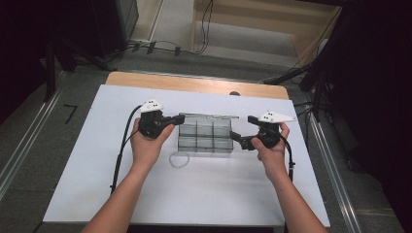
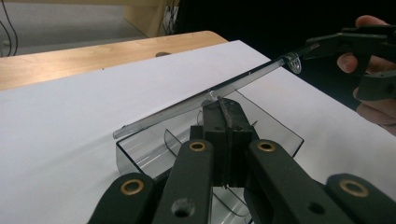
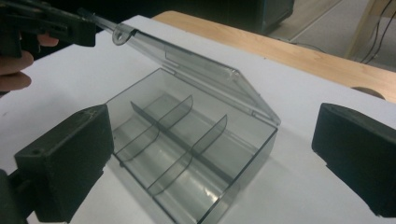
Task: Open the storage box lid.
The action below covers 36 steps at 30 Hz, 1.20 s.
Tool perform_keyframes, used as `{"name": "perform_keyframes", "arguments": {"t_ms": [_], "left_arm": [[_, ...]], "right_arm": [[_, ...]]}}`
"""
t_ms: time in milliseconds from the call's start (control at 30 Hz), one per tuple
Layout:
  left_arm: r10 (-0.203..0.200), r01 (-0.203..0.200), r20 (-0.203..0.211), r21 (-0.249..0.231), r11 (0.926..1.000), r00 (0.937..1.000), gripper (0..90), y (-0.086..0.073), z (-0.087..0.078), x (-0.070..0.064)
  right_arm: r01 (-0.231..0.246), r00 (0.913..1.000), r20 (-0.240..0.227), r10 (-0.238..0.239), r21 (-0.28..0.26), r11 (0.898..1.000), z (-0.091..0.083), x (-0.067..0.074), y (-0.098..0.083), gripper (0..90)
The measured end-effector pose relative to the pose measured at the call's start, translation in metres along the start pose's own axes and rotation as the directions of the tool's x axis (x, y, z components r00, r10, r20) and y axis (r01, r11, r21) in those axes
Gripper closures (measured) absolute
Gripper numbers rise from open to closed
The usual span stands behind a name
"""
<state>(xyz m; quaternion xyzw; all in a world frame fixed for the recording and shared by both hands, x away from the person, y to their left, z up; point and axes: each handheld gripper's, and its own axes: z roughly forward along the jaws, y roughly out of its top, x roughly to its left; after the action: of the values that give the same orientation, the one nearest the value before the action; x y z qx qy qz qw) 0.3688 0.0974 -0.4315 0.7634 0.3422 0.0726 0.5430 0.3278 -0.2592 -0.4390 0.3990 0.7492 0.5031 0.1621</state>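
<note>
White sheet (image 1: 145, 194) covers wooden table (image 1: 194, 83); grey floor (image 1: 29, 145).

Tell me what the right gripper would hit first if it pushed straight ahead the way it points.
Probably the clear plastic box: the right gripper has its jaws open, and the box's near corner lies between them, just ahead. Depth is hard to judge.

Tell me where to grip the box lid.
Grip the rounded tab at the raised front corner of the lid, coming from the right end of the box. The lid tilts up, held by the shut left gripper, so the tab stands free.
</note>
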Motion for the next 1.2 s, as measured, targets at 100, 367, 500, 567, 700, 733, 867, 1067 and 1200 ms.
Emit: {"name": "perform_keyframes", "arguments": {"t_ms": [100, 367, 500, 567, 700, 733, 867, 1067, 1200], "left_arm": [[0.003, -0.003, -0.002, -0.004, 1.0, 1.0, 89.8, 0.003, 0.001, 0.001], [-0.001, 0.001, -0.005, -0.023, 0.9997, 1.0, 89.8, 0.007, 0.004, 0.006], [-0.007, 0.007, -0.004, -0.028, 0.9996, 1.0, 89.6, 0.011, 0.005, 0.009], [-0.011, 0.011, -0.005, -0.032, 0.9994, 0.9999, 89.5, 0.014, 0.006, 0.011], [-0.009, 0.009, -0.007, -0.034, 0.9994, 0.9999, 89.5, 0.02, 0.008, 0.014], [-0.014, 0.013, -0.008, -0.036, 0.9993, 0.9999, 89.5, 0.021, 0.009, 0.014], [-0.003, 0.002, -0.009, -0.044, 0.999, 1.0, 87.4, 0.024, 0.008, 0.016], [-0.007, 0.005, -0.039, -0.033, 0.9994, 0.9992, 72.5, 0.019, 0.002, 0.021], [-0.041, 0.041, -0.122, -0.003, 0.9992, 0.9918, 53.5, 0.013, 0.008, 0.032]], "right_arm": [[-0.017, 0.9998, -0.009, 0.017, -0.018, 1.0, 0.005, -0.006, 0.003, 0.0], [-0.063, 0.998, 0.003, 0.064, -0.049, 0.997, 0.025, -0.022, 0.009, 7.4], [-0.063, 0.998, -0.006, 0.062, -0.044, 0.997, 0.033, -0.025, 0.013, 18.8], [-0.059, 0.9982, -0.003, 0.059, -0.037, 0.998, 0.036, -0.026, 0.016, 24.7], [-0.059, 0.9982, -0.015, 0.059, -0.048, 0.997, 0.041, -0.028, 0.022, 33.6], [-0.063, 0.9978, -0.021, 0.062, -0.051, 0.997, 0.042, -0.028, 0.024, 36.8], [-0.058, 0.9976, -0.041, 0.056, -0.065, 0.996, 0.044, -0.029, 0.029, 49.7], [-0.062, 0.9978, -0.027, 0.06, -0.07, 0.996, 0.047, -0.034, 0.032, 53.9], [-0.068, 0.9973, -0.033, 0.066, -0.068, 0.995, 0.05, -0.038, 0.037, 54.3]]}}
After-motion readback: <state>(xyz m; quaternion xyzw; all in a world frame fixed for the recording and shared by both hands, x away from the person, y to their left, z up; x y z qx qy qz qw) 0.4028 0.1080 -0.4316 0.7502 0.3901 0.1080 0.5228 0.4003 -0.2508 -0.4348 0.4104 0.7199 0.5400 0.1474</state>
